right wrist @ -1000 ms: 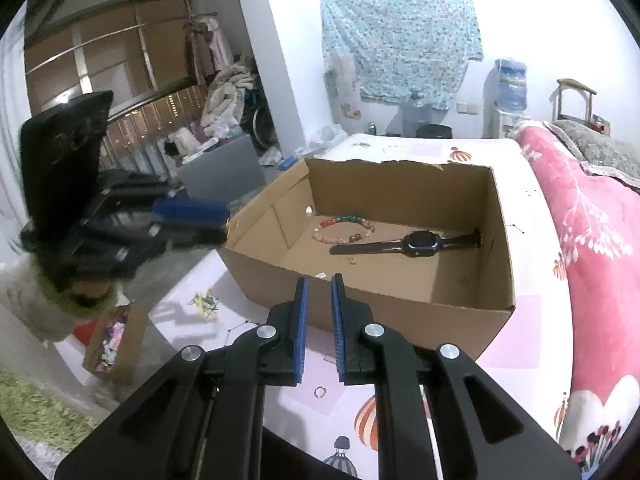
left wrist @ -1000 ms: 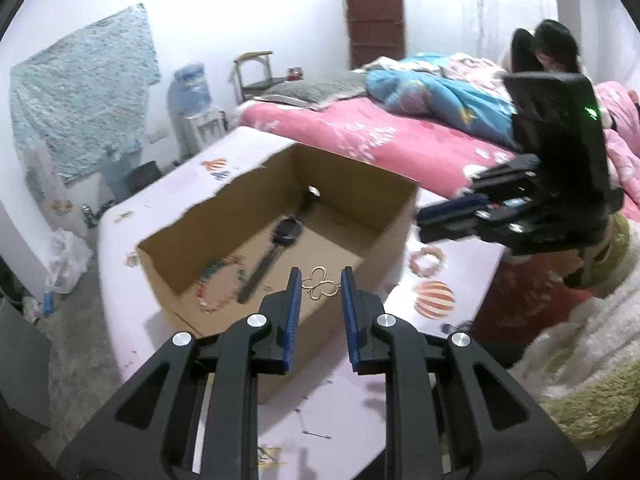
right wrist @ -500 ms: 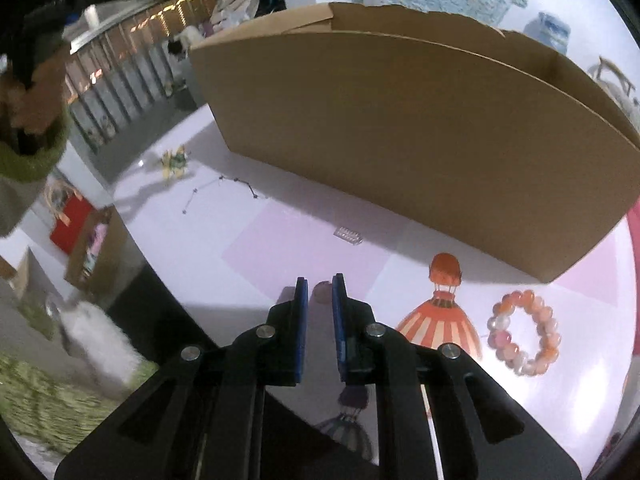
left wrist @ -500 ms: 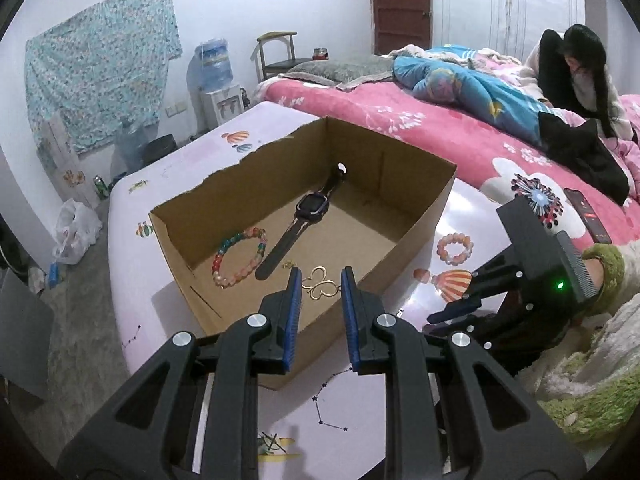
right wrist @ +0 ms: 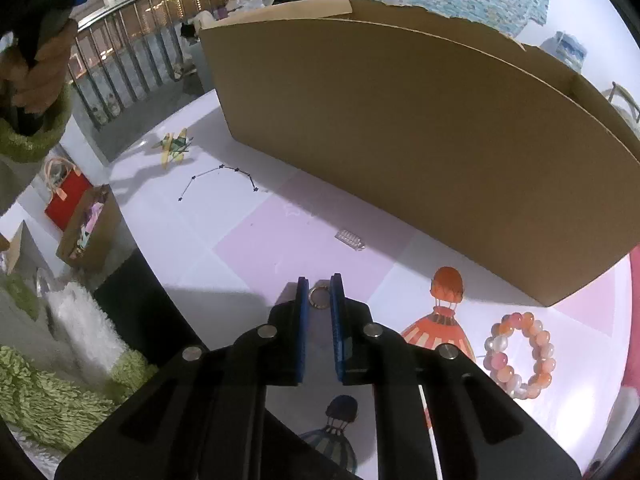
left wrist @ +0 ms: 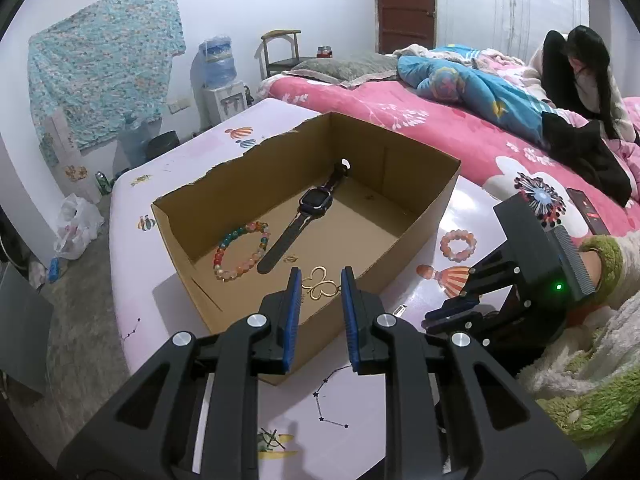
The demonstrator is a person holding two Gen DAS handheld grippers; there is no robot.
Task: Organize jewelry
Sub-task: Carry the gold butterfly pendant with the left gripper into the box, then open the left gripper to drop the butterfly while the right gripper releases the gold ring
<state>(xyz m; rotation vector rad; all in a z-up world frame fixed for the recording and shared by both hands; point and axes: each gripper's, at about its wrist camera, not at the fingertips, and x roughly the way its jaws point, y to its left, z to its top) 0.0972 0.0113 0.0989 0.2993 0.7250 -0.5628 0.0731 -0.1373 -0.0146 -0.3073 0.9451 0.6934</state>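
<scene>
Right gripper (right wrist: pixel 319 295) parted around small ring (right wrist: pixel 318 297), contact unclear, box (right wrist: pixel 420 152) wall hiding contents, left gripper (left wrist: pixel 318 292) released, bracelet (right wrist: pixel 520 354) beside.

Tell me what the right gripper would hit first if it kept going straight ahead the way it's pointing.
Probably the small ring lying on the table, right between the right gripper fingertips; beyond it stands the cardboard box wall.
</scene>
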